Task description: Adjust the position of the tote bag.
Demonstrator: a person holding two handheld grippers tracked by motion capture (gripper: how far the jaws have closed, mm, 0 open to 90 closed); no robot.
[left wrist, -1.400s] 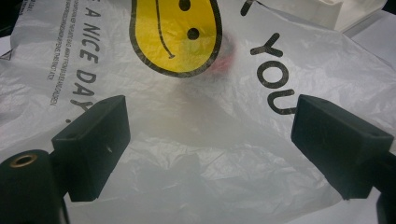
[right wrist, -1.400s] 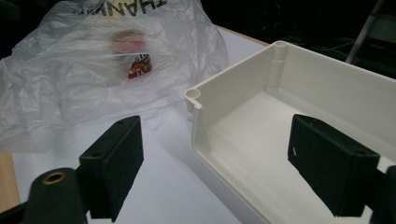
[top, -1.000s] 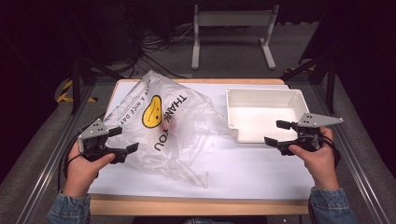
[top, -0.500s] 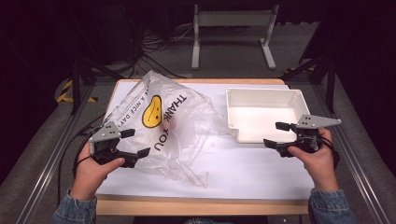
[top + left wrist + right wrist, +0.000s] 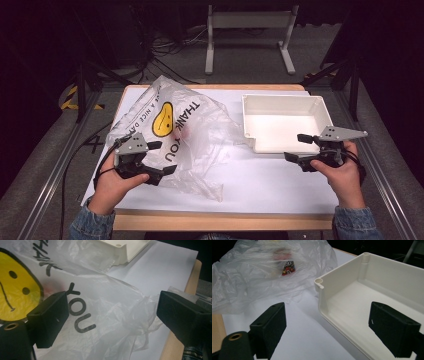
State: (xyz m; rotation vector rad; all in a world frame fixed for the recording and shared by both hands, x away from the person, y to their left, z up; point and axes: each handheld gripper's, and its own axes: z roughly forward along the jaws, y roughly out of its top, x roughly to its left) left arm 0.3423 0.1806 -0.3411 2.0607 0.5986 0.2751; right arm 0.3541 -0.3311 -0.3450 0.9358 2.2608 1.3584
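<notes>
A dark room with cables and a metal stand on the floor lies behind the table, whose top is covered by a white sheet; on its left half lies a crumpled clear plastic bag with a yellow smiley and the words THANK YOU, and near the far right corner stands an empty white tray. In the right gripper view a small red-and-brown packet shows through the plastic, so the bag is not empty.

The left gripper hangs at the bag's near left side; its jaws are wide apart with the film under and between them, and nothing is pinched. The right gripper hovers just beside the tray's near edge, toward the near right corner of the table; its jaws are wide too and hold nothing.

The step in hand seems to be the approach to the bag, probably to open it and bring its contents to the tray; this is my judgement. The next move asks the left jaws to close on one layer of film near the mouth; the thin plastic may slip or bunch, so the right gripper should come across to help.
</notes>
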